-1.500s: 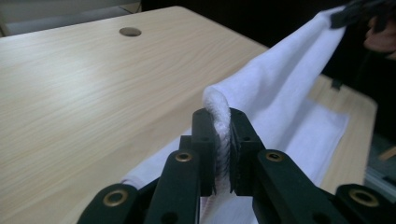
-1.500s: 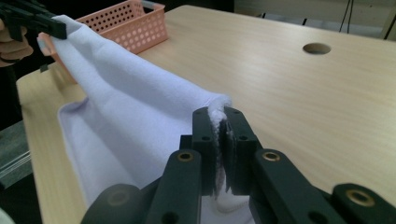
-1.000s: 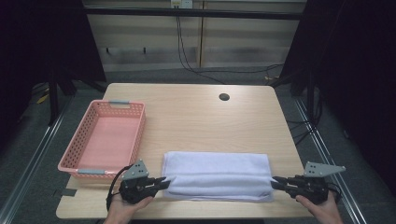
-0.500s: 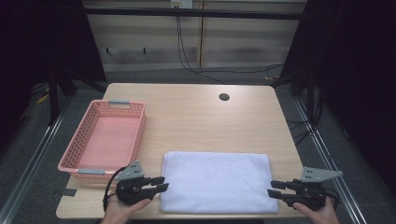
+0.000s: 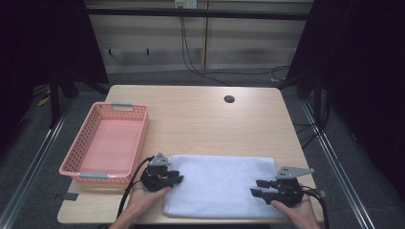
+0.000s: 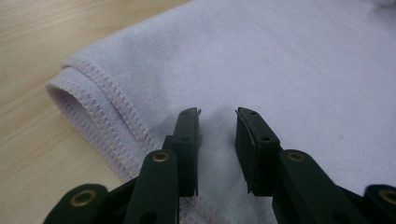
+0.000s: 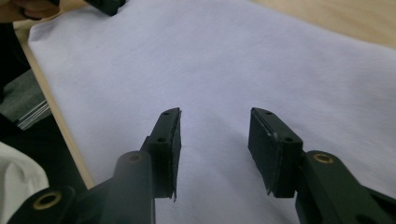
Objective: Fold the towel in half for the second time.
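Both my claws — left gripper point(image 5: 177, 178) and right gripper point(image 5: 255, 187) — hang released, jaws just opening, nothing pinched, over the folded towel point(image 5: 219, 183) — laid flat for its next fold.

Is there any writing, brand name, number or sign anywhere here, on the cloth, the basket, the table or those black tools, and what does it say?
None: no readable text.
Cloth: plain white, stitched hem, no label visible.
Basket: plain pink, grey handles, no print.
Table: bare wood, a dark round hole, no markings.
Left gripper and right gripper: black, brass rivets, no lettering.
Small white item on the back wall: too small to read.
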The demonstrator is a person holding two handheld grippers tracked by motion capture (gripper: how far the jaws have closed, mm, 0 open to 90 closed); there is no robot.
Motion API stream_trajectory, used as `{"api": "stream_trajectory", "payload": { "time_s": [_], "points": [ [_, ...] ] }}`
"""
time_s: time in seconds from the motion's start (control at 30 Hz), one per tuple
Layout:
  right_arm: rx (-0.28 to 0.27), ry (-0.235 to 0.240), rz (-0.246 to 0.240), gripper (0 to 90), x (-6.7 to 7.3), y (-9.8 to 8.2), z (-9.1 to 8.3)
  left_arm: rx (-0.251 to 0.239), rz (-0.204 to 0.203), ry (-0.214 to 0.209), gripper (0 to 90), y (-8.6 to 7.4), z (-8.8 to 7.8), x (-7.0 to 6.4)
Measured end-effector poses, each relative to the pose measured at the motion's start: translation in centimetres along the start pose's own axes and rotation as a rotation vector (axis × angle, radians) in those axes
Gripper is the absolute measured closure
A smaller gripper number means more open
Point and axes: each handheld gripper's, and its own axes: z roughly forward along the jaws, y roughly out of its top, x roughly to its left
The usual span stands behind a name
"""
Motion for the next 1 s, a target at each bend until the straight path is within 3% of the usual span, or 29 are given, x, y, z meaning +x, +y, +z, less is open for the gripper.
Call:
{"api": "stream_trajectory", "payload": {
  "time_s": [0.03,0.07,0.1,0.17,0.27,0.33,0.4,0.43,0.5,0.67,0.7,0.77,0.83,0.93,1.0],
  "points": [
    [0.024,0.008,-0.014,51.5,0.5,0.3,0.8,-0.008,-0.035,-0.026,71.3,-0.1,0.0,0.4],
    [0.033,0.005,-0.016,50.9,0.7,0.4,1.1,-0.008,-0.035,-0.026,72.1,-0.1,0.0,0.4],
    [0.033,0.005,-0.016,50.9,0.7,0.4,1.1,-0.009,-0.031,-0.021,72.1,-0.1,0.0,0.4],
    [0.068,0.006,-0.049,48.7,1.7,1.0,2.7,-0.004,0.021,0.013,73.8,-0.1,0.1,-0.1],
    [0.120,-0.008,-0.080,47.7,2.2,1.3,4.2,-0.005,0.014,0.012,73.7,-0.1,0.1,0.0],
    [0.122,-0.006,-0.100,49.5,2.1,1.4,4.4,-0.008,0.014,0.008,73.9,-0.1,0.2,0.0],
    [0.127,-0.007,-0.081,56.6,1.5,1.5,4.3,-0.012,0.009,0.009,73.9,0.0,0.3,0.1],
    [0.117,0.018,-0.067,62.0,0.4,1.4,4.0,-0.023,0.000,0.002,74.0,0.2,0.6,0.2],
    [0.118,0.016,-0.054,63.8,-0.4,1.4,3.8,-0.028,-0.001,0.008,74.0,0.5,1.1,0.1],
    [0.107,-0.004,-0.046,64.1,-1.8,1.6,3.5,-0.020,-0.010,0.012,73.8,1.3,1.9,-0.2],
    [0.107,-0.032,-0.066,63.4,-2.4,1.7,3.3,-0.026,-0.021,0.008,73.8,1.5,2.3,-0.4],
    [0.101,-0.057,-0.052,63.1,-3.0,1.7,3.1,-0.025,-0.021,0.005,73.7,1.8,2.7,-0.7],
    [0.097,-0.068,-0.042,62.3,-3.6,1.6,2.8,-0.021,0.002,0.009,73.2,1.9,3.0,-1.3],
    [0.093,-0.082,-0.030,60.8,-3.8,1.4,2.5,-0.014,0.009,0.016,72.8,2.0,3.0,-1.7],
    [0.105,-0.092,-0.033,54.0,-3.3,1.2,2.0,-0.001,0.002,-0.007,71.7,1.9,2.8,-1.9]
  ]
}}
